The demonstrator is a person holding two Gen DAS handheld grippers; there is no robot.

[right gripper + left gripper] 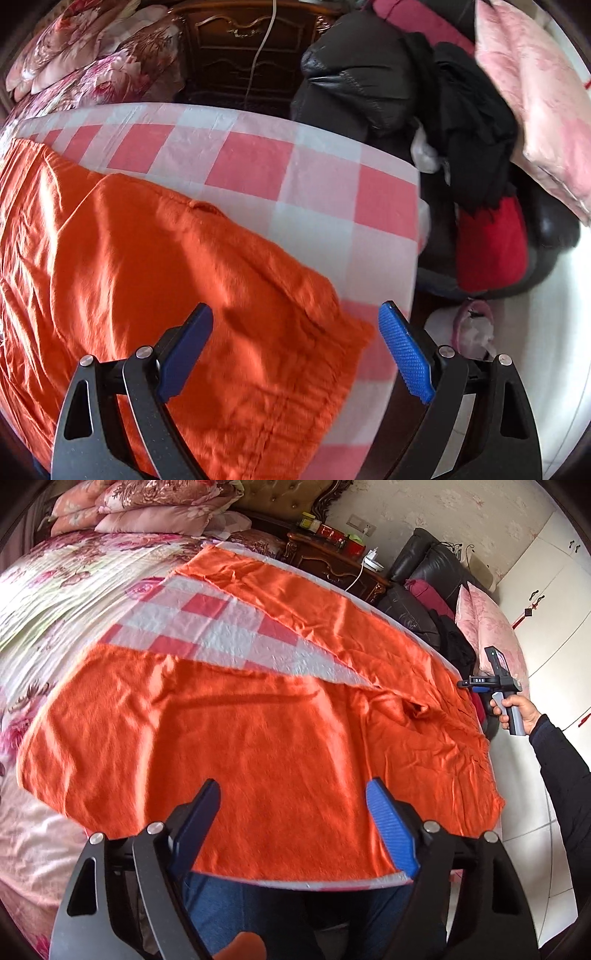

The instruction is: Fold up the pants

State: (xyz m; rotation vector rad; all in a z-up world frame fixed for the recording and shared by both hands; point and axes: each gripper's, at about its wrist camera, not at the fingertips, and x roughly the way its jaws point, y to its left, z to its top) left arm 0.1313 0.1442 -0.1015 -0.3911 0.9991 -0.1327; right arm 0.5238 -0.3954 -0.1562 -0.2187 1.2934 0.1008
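pants (258,738): orange, wrinkled, legs splayed in a V toward 12 o'clock | location: flat on checked sheet (258,162), bed | left tongs (295,801): released, empty | right tongs (295,325): released, above waistband corner

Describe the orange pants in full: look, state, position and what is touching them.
The orange pants are a soft, slightly fuzzy, wrinkled fabric, spread flat on a pink-and-white checked sheet on the bed. The two legs lie apart in a V, checked sheet showing between them. The waistband end, gathered and puckered, lies near the sheet's corner in the right wrist view. Nothing is folded yet. Both grippers hover open above the fabric, left gripper and right gripper; neither touches it.
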